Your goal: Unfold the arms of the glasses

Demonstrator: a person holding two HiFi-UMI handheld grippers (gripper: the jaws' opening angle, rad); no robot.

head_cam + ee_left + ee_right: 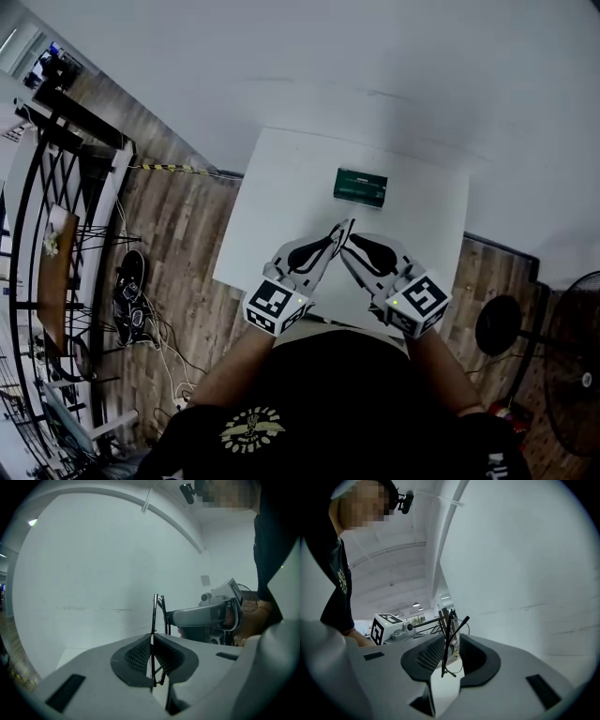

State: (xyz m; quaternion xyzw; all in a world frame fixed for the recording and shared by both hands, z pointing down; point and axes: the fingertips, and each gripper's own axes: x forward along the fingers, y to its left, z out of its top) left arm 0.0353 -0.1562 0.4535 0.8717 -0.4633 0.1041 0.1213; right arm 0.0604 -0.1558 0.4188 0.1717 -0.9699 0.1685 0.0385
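A thin dark-framed pair of glasses (346, 229) hangs above the white table (281, 187), where my two grippers meet tip to tip. My left gripper (339, 232) is shut on the frame; in the left gripper view the glasses (154, 616) stand edge-on, pinched between the pads (138, 653). My right gripper (349, 247) comes in from the right. In the right gripper view a dark arm of the glasses (449, 639) stands in the gap of the right gripper (451, 657), whose jaws stand apart and do not press on it.
A green case (361, 187) lies on the far part of the table. On the wooden floor to the left are dark shoes (128, 291), cables and a metal rack (56, 187). A fan (577, 356) stands at the right.
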